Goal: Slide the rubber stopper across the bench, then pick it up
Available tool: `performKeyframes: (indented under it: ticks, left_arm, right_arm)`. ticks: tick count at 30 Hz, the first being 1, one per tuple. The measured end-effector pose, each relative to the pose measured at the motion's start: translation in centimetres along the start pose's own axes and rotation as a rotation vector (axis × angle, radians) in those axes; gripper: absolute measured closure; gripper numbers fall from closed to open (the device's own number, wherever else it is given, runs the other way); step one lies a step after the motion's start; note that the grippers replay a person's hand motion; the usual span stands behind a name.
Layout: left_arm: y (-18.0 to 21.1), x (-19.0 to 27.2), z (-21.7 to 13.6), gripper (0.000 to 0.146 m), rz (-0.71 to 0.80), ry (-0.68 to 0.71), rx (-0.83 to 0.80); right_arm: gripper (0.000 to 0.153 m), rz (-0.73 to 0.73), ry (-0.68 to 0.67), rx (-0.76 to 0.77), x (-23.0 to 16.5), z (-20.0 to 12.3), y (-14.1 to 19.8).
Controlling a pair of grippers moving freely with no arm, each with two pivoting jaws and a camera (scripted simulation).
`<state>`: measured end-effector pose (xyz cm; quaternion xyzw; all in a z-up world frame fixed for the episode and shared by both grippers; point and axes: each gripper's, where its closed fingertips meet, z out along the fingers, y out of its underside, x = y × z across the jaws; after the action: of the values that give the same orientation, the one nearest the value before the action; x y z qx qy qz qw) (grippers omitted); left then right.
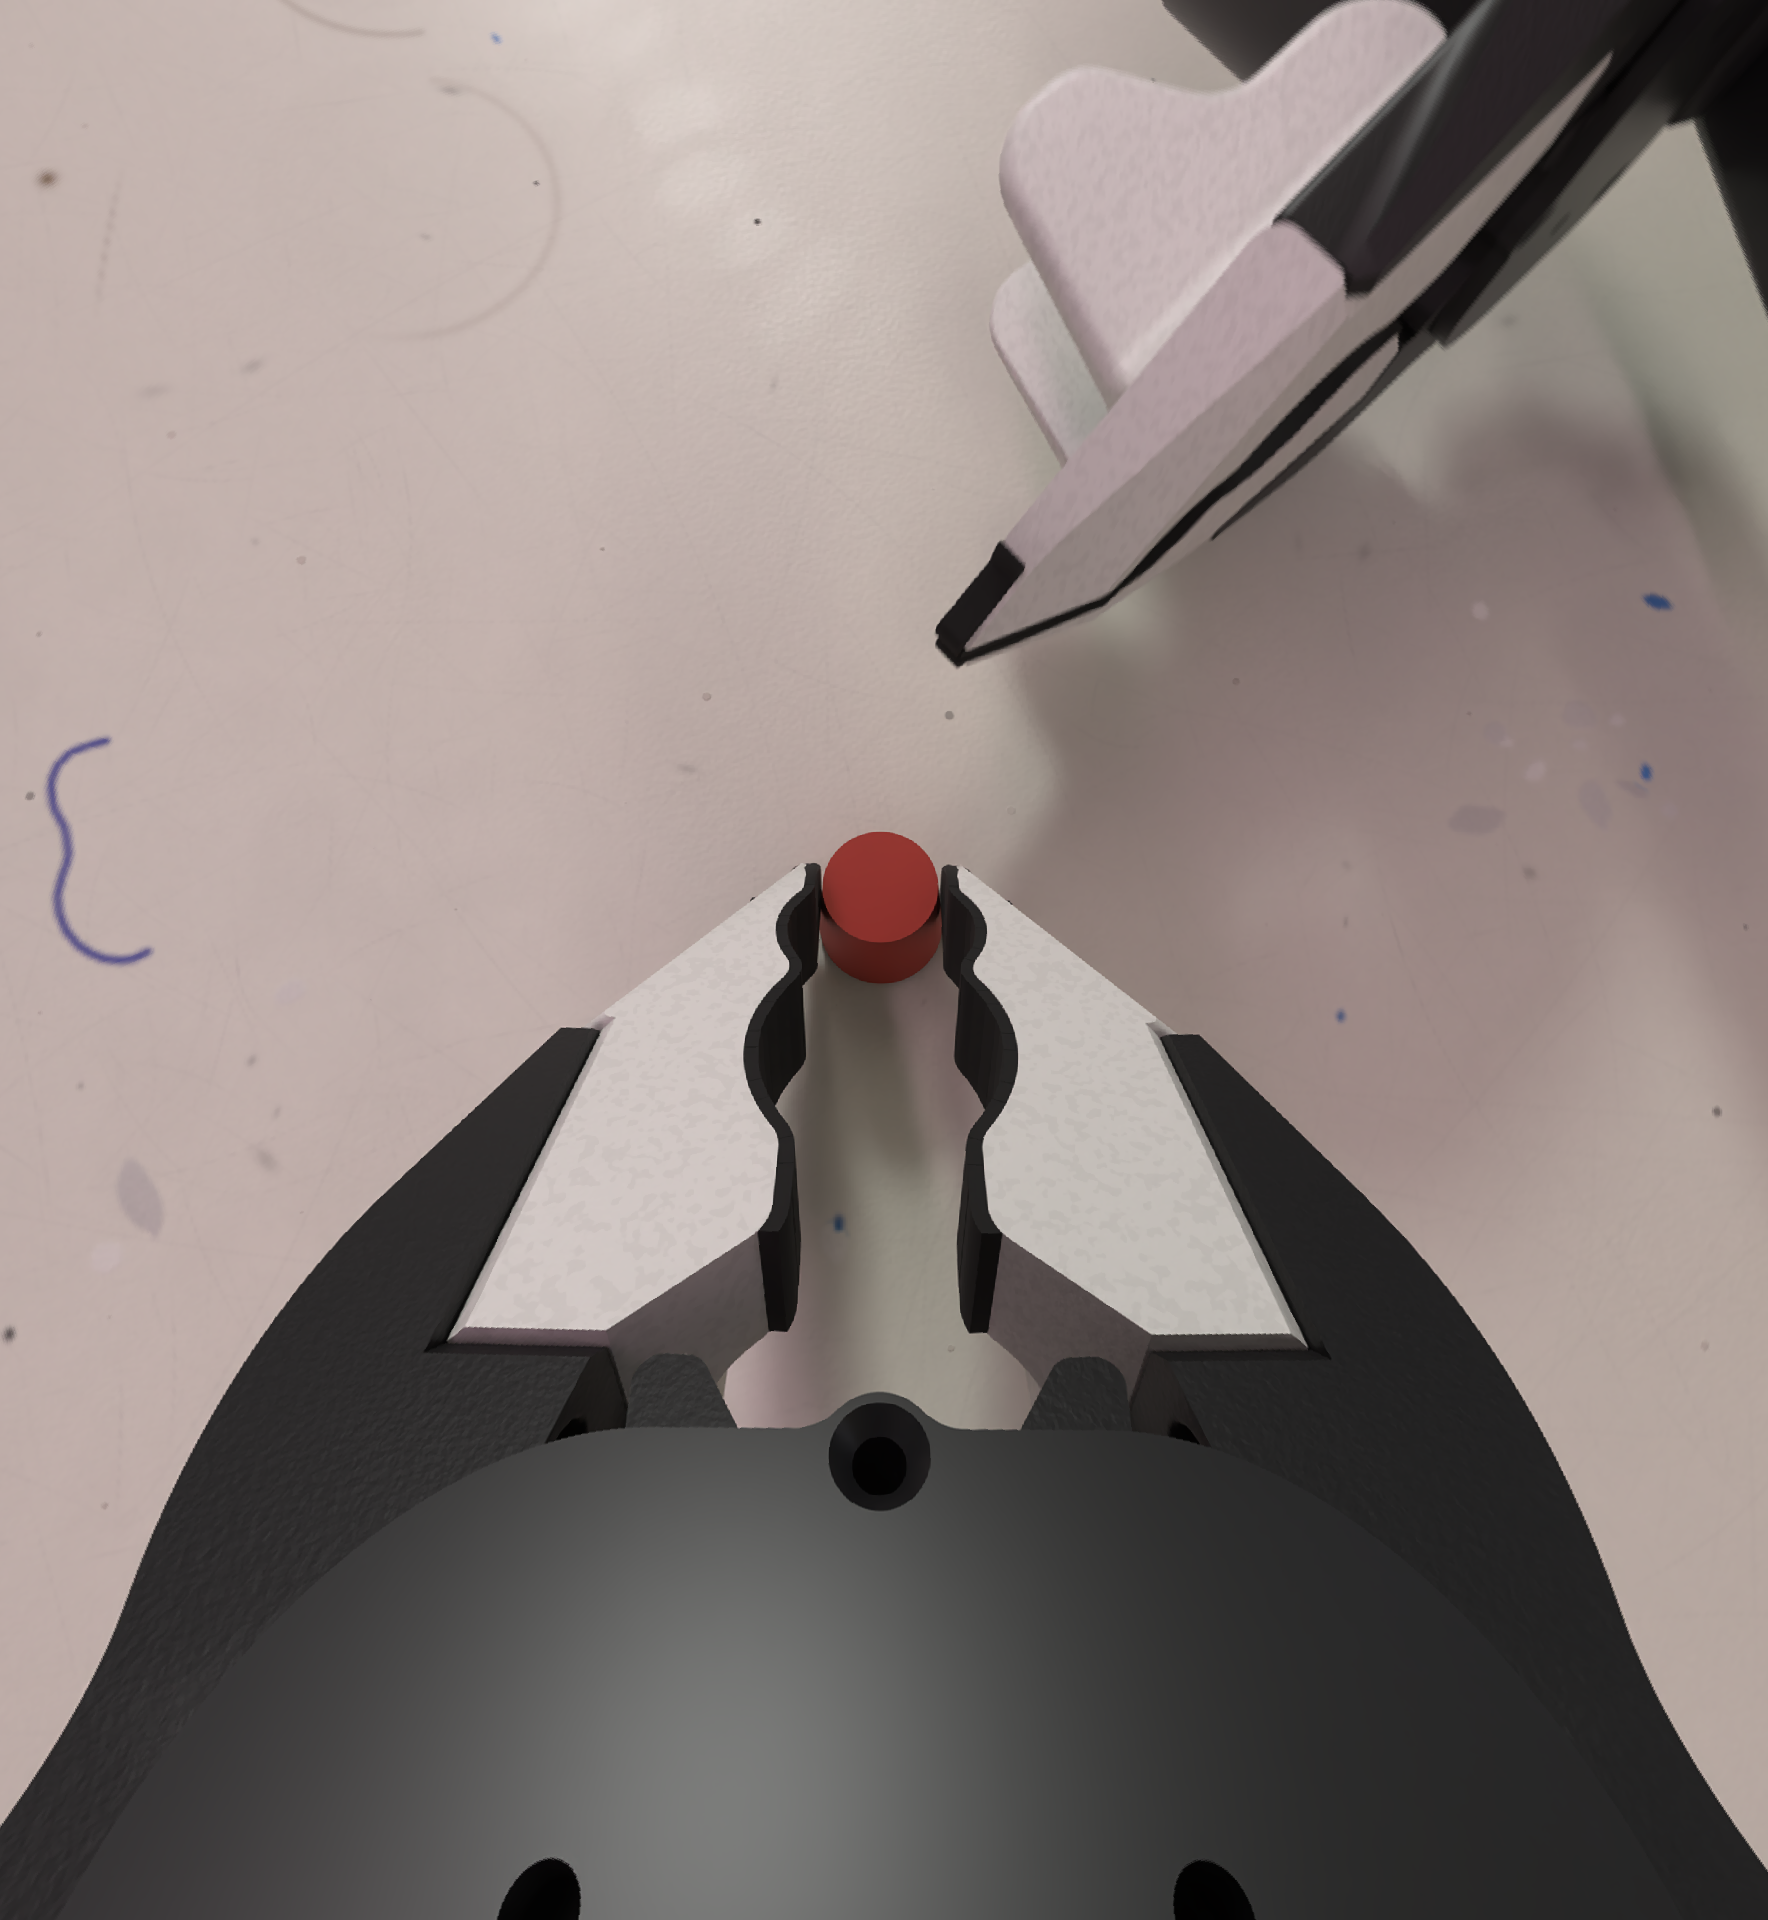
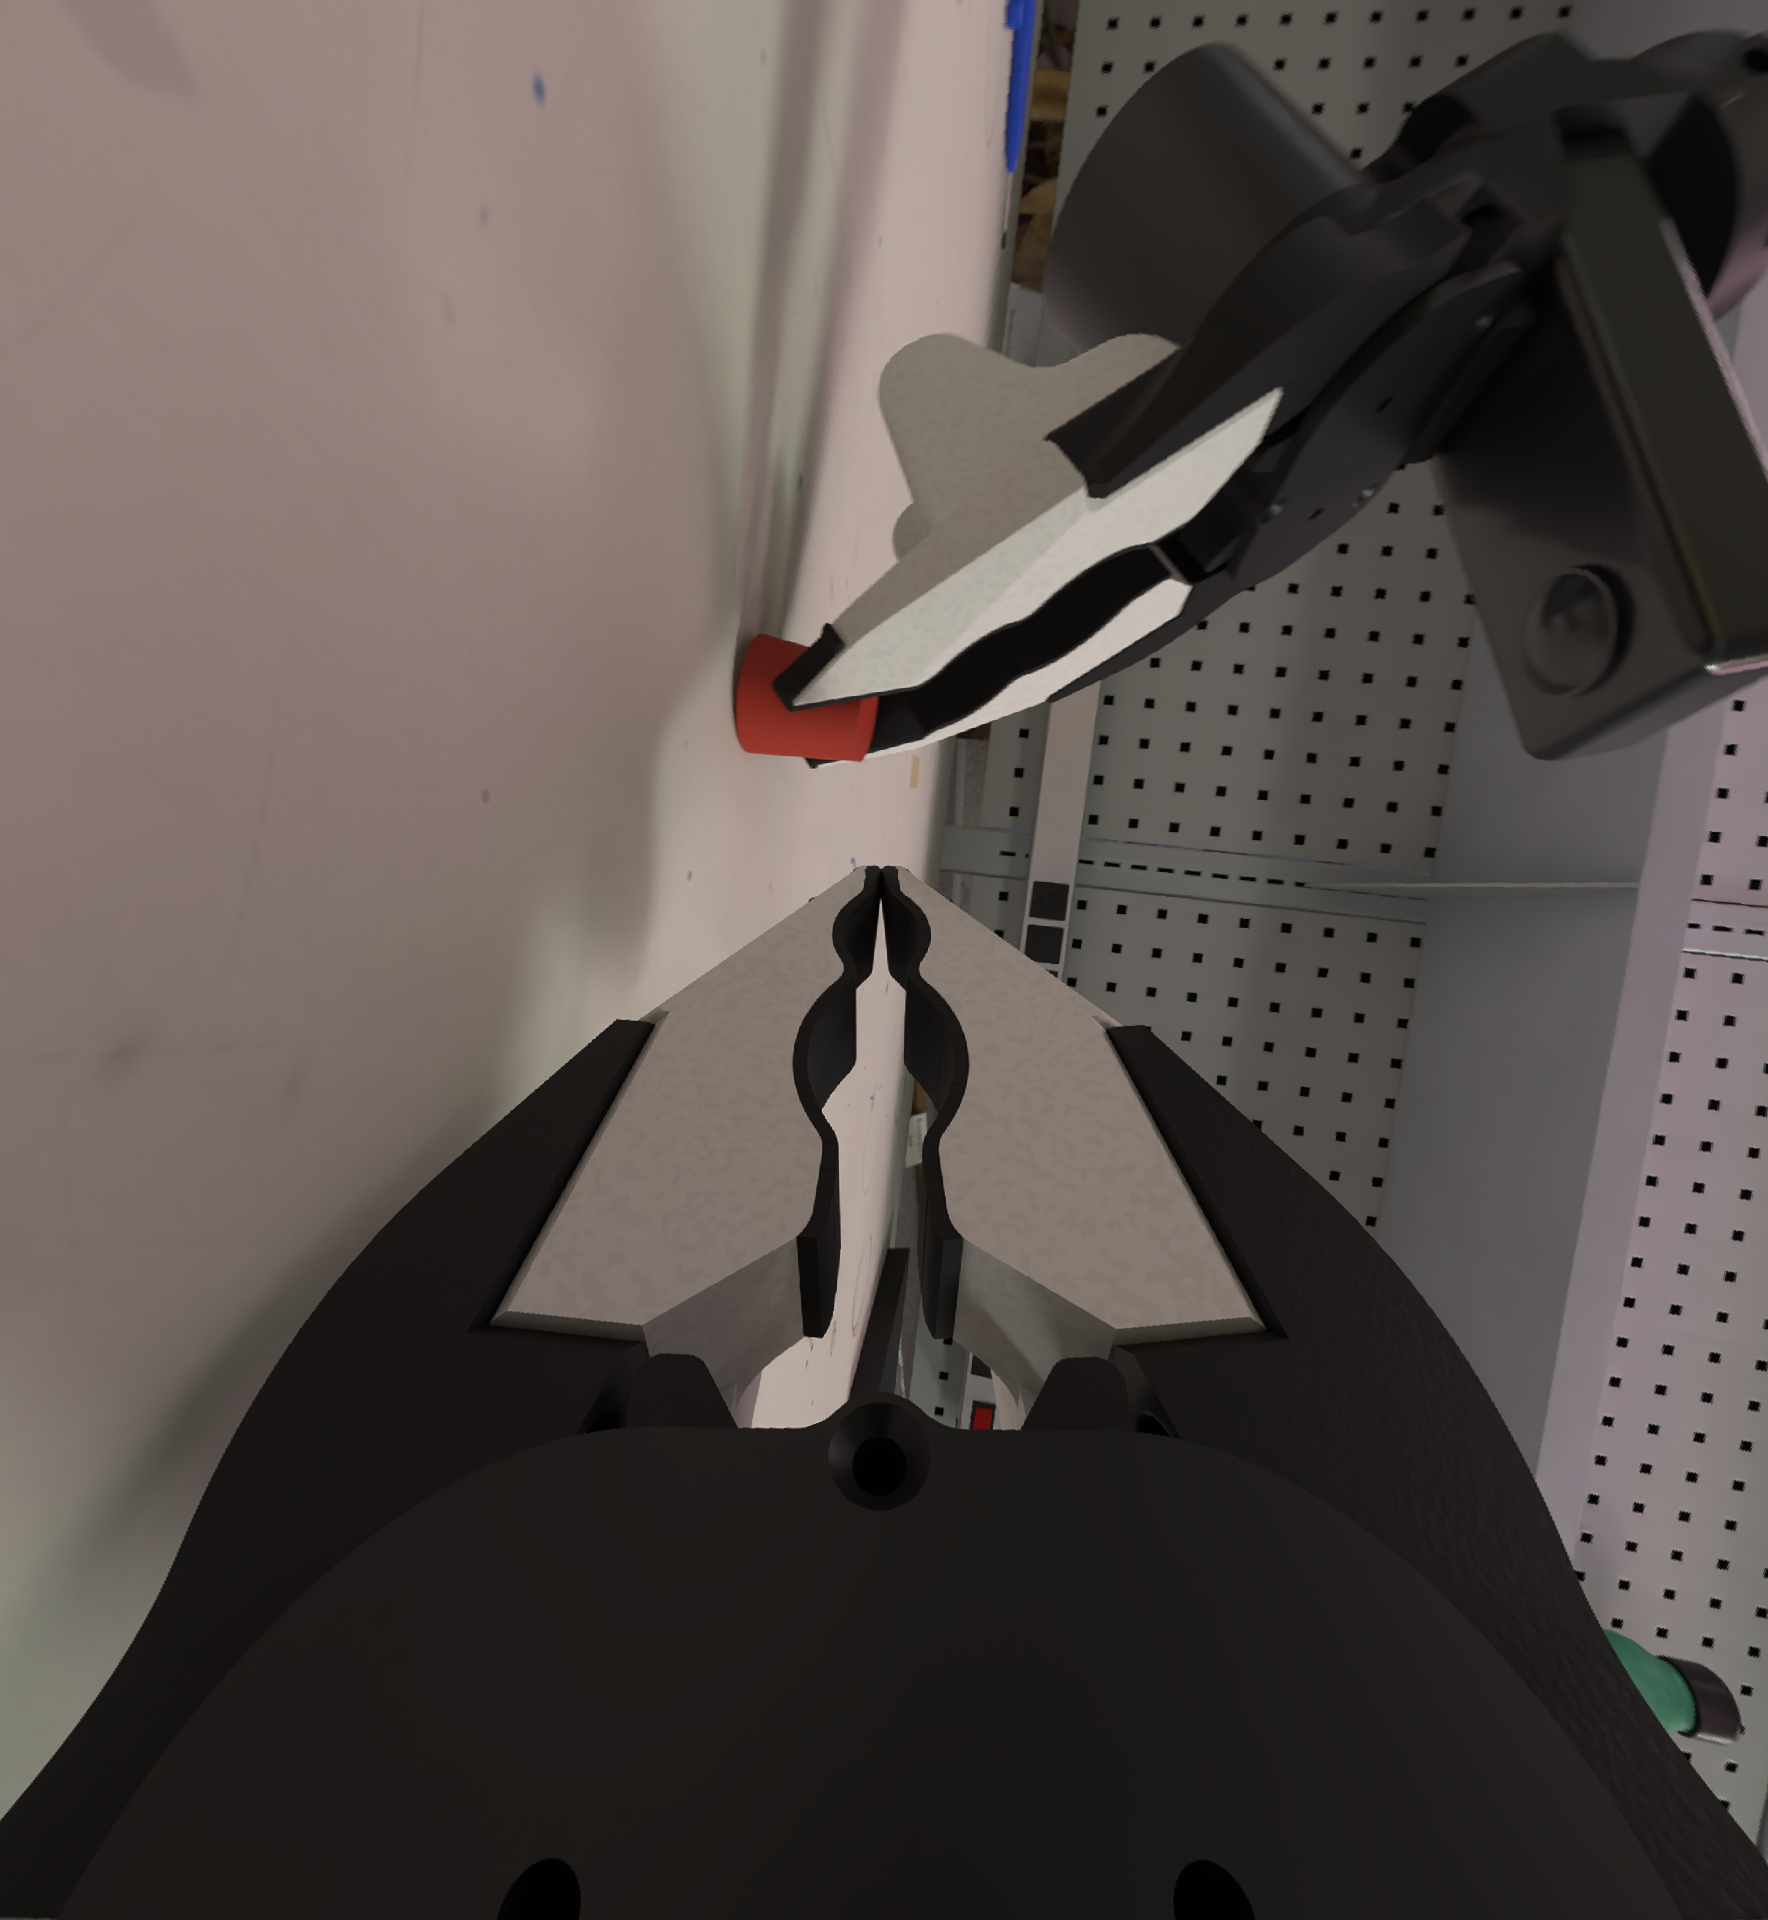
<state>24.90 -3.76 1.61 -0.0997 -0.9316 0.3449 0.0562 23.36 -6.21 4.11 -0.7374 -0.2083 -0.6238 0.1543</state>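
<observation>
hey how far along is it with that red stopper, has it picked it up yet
Not lifted yet. The rubber stopper stands on the bench, flanked by the left gripper, fingertips at its sides. Whether the slide is done cannot be told. The right gripper is shut, empty, off to the side. Lifting remains.

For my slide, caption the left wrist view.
Left gripper straddles the small red rubber stopper on the scuffed white bench; right gripper hovers shut.
</observation>
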Motion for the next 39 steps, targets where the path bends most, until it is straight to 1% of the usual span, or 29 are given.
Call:
performKeyframes:
  ticks: [6, 10, 15, 19, 25, 32, 36, 39]
  left_arm:
    - [-0.1, -0.1, 0.1, 0.123, -0.063, -0.043, -0.008]
    - [-0.1, 0.0, 0.1, 0.123, -0.035, -0.056, -0.001]
    - [-0.2, 0.0, 0.2, 0.123, -0.026, -0.021, 0.008]
    - [-0.2, 0.1, 0.2, 0.123, 0.055, 0.016, -0.007]
    - [-0.1, 0.4, 0.2, 0.123, 0.232, 0.148, -0.015]
    - [-0.7, 0.4, 0.6, 0.123, 0.433, 0.326, -0.018]
    - [-0.9, 0.2, 0.8, 0.123, 0.505, 0.4, -0.028]
    - [-1.0, 0.1, 1.0, 0.123, 0.54, 0.439, -0.037]
  right_arm:
    - [0.153, -0.012, -0.042, -0.05, -1.1, 1.0, 0.4]
    - [0.153, -0.013, -0.053, -0.05, -1.2, 1.2, 0.5]
    - [0.153, -0.004, -0.039, -0.012, -1.1, 1.2, 0.4]
    - [0.153, 0.009, -0.044, 0.031, -1.2, 1.0, 0.1]
    - [0.153, 0.044, -0.043, 0.102, -1.0, 0.6, -0.3]
    - [0.152, 0.038, -0.06, 0.149, -1.1, 0.7, -0.1]
    - [0.153, 0.051, -0.074, 0.161, -1.1, 0.8, 0.1]
    - [0.153, 0.03, -0.076, 0.16, -1.2, 1.0, 0.3]
